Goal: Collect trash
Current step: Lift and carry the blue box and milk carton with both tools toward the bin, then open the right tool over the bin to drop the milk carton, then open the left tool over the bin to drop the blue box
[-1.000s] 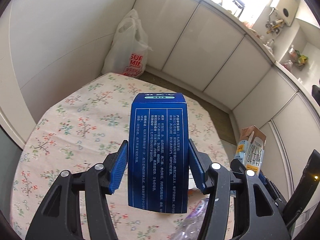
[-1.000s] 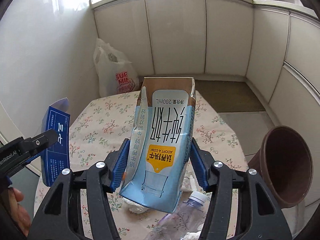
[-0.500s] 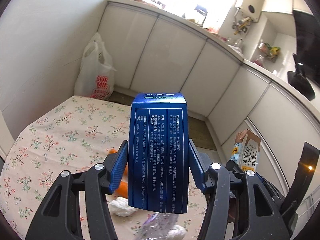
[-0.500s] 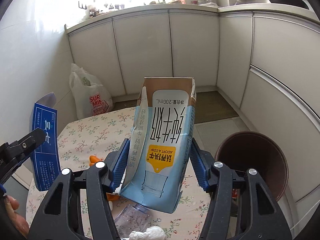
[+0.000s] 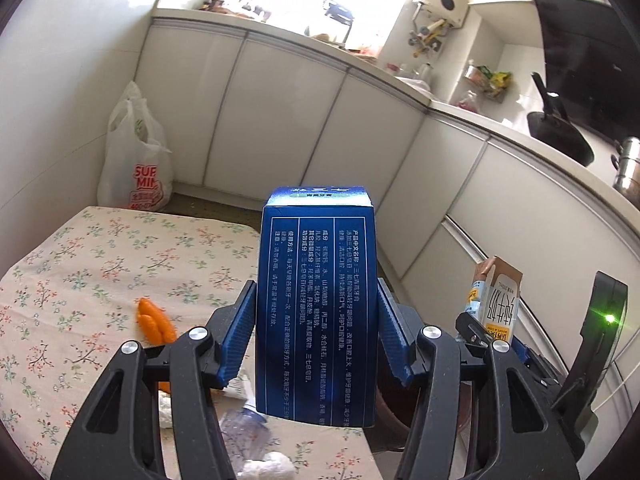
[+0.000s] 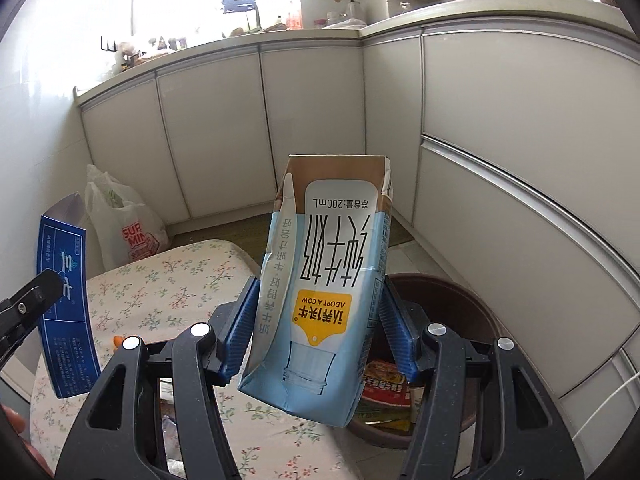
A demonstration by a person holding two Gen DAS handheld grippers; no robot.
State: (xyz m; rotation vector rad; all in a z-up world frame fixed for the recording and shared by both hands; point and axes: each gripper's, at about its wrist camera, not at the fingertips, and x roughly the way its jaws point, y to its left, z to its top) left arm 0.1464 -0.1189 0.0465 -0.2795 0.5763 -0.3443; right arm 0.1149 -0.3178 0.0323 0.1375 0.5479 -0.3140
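Right hand-held gripper [image 6: 316,336] carried milk carton [image 6: 324,280] over bin [image 6: 460,360].

box [image 5: 316,312] dark blue | carton [image 6: 324,280] light blue, yellow | tablecloth [image 5: 80,272] floral

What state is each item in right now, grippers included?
left gripper: shut on the blue box
blue box: held upright off the table
right gripper: shut on the milk carton
milk carton: held upside down, dented, beside the bin
brown bin: open, wrappers inside
orange peel: lying on the tablecloth
white plastic bag: standing on the floor
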